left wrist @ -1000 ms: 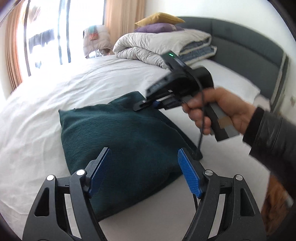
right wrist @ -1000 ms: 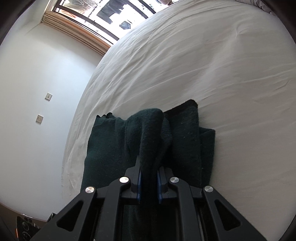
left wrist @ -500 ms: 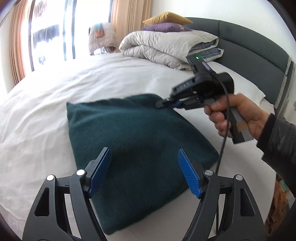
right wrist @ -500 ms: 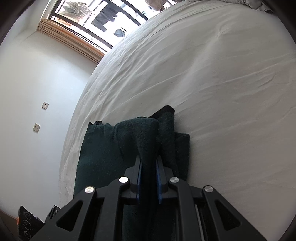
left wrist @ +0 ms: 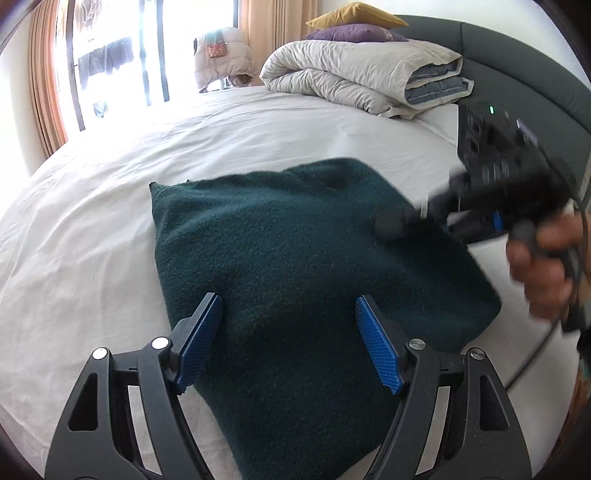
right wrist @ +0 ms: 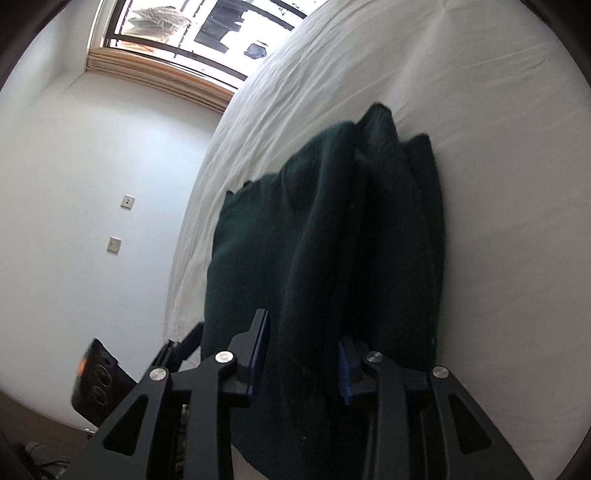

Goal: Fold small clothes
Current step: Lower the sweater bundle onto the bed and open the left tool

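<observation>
The dark green knitted garment [left wrist: 314, 291] lies on the white bed sheet [left wrist: 92, 229] as a roughly square, doubled-over packet, with a neat folded edge on its left side and a corner pointing toward the window. From the look of it, at least one fold is done: the right wrist view shows several layers stacked on one another along the garment's far edge [right wrist: 399, 206].

The right gripper [right wrist: 299, 358] sits at the right side of the packet, and its jaws are opening; a thick ridge of the green fabric runs between the blue pads, but the pads look to stand off it on both sides, so the cloth seems to be in the act of being let go rather than held. In the left wrist view this gripper [left wrist: 402, 221] is blurred, with the person's hand [left wrist: 543, 266] on its grip.

The left gripper [left wrist: 288, 339] hovers over the near part of the garment with its blue pads well apart and nothing between them but the cloth lying below.

What seems left: the released layer must settle flat, the packet may need one more fold or some smoothing, since the stacked edge in the right wrist view looks bulky and uneven. Whether any other small clothes wait to be folded cannot be told; only a rolled duvet [left wrist: 354, 74] and pillows [left wrist: 354, 26] show at the head of the bed
</observation>
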`<state>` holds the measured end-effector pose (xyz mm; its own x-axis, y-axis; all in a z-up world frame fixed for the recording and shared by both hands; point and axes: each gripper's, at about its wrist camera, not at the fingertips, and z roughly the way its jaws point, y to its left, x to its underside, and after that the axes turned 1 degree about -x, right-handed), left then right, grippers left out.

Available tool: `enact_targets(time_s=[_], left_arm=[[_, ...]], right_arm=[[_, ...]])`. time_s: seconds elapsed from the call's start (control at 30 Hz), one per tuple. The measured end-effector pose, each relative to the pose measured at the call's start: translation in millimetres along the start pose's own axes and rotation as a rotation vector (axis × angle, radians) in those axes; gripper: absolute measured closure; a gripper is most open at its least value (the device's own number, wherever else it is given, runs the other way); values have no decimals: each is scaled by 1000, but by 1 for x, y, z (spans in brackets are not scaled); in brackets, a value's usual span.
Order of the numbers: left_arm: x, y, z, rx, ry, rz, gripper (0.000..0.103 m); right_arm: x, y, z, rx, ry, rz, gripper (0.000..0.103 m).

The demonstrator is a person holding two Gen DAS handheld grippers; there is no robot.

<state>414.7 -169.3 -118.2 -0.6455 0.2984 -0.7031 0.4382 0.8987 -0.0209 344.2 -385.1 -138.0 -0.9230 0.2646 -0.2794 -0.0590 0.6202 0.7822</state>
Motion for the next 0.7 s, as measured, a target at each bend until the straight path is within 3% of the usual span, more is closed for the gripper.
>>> enact_targets(time_s=[0.1, 0.17, 0.27, 0.43, 0.57, 0.7], left_arm=[[-6, 2, 2, -2, -9, 6, 30], [-5, -6, 20, -37, 54, 80, 30], [-10, -24, 29, -52, 70, 155, 29], [-26, -23, 30, 1, 106, 114, 39], [-32, -23, 31, 5, 118, 98, 40], [-20, -34, 32, -6, 106, 145, 39]], right_arm=[[1, -1, -2, 36, -30, 10, 86], [0, -3, -8, 52, -57, 3, 87], [4, 3, -16, 92, -94, -38, 88], [4, 10, -38, 107, -148, -72, 88], [0, 9, -47, 104, -150, -76, 88], [6, -12, -35, 146, -119, -25, 89]])
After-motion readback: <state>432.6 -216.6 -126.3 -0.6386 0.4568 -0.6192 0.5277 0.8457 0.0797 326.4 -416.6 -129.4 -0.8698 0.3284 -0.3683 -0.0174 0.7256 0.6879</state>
